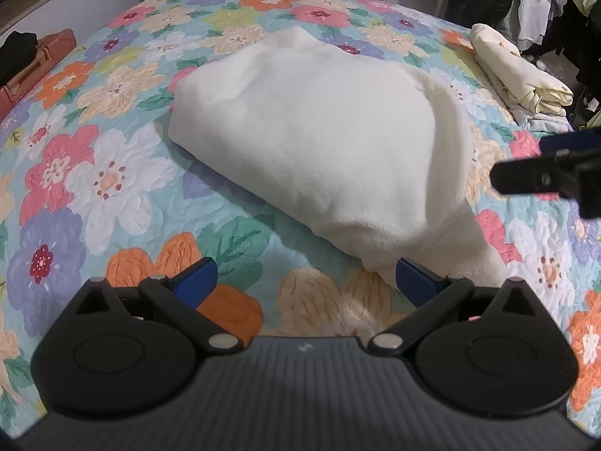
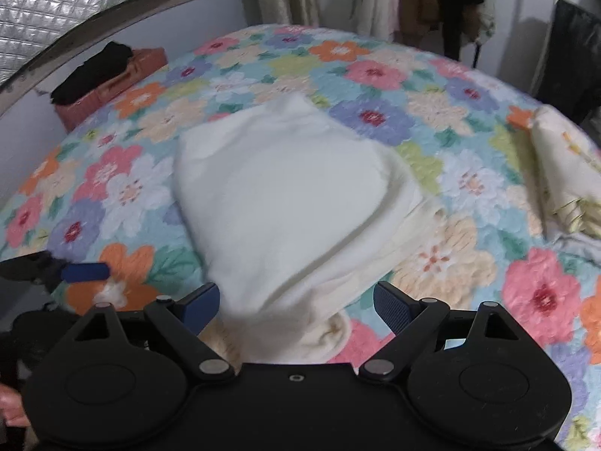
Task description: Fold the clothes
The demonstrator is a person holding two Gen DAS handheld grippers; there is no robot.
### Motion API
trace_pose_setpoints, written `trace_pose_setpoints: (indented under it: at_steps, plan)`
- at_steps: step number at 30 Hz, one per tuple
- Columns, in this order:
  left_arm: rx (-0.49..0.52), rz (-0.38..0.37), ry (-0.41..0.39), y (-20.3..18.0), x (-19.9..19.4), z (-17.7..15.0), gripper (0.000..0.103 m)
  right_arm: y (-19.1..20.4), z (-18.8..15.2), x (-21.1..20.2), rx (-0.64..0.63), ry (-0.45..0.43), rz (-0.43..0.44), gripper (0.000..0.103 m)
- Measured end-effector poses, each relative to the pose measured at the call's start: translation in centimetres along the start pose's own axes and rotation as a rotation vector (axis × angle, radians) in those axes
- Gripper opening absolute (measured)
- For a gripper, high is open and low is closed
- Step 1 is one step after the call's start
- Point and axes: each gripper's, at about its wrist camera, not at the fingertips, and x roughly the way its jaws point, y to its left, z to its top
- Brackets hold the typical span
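A cream fleece garment (image 1: pixel 323 143) lies folded into a thick bundle in the middle of the floral quilt (image 1: pixel 112 173); it also shows in the right wrist view (image 2: pixel 289 203). My left gripper (image 1: pixel 306 280) is open and empty, just short of the bundle's near edge. My right gripper (image 2: pixel 296 302) is open, its jaws standing either side of the bundle's near corner without holding it. The right gripper's fingers (image 1: pixel 526 176) show at the right edge of the left wrist view, and the left gripper's fingertips (image 2: pixel 84 272) at the left of the right wrist view.
A folded pale yellow garment (image 1: pixel 518 75) lies on other folded clothes at the quilt's right edge (image 2: pixel 567 173). A brown case (image 1: pixel 33 71) with black cloth (image 2: pixel 94 69) on it sits at the back left. Hanging clothes (image 1: pixel 544 3) stand behind the bed.
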Motion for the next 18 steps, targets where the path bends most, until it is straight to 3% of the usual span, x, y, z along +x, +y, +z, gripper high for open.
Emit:
trace_pose_setpoints:
  at_steps: [7, 18]
  plan:
    - [0.001, 0.009, -0.001, 0.10, 0.16, 0.01, 0.103, 0.99, -0.05, 0.33, -0.067, -0.001, -0.086, 0.092]
    - [0.003, -0.004, 0.021, 0.18, 0.45, -0.02, 0.103, 0.74, 0.39, 0.26, 0.003, -0.016, 0.007, 0.092]
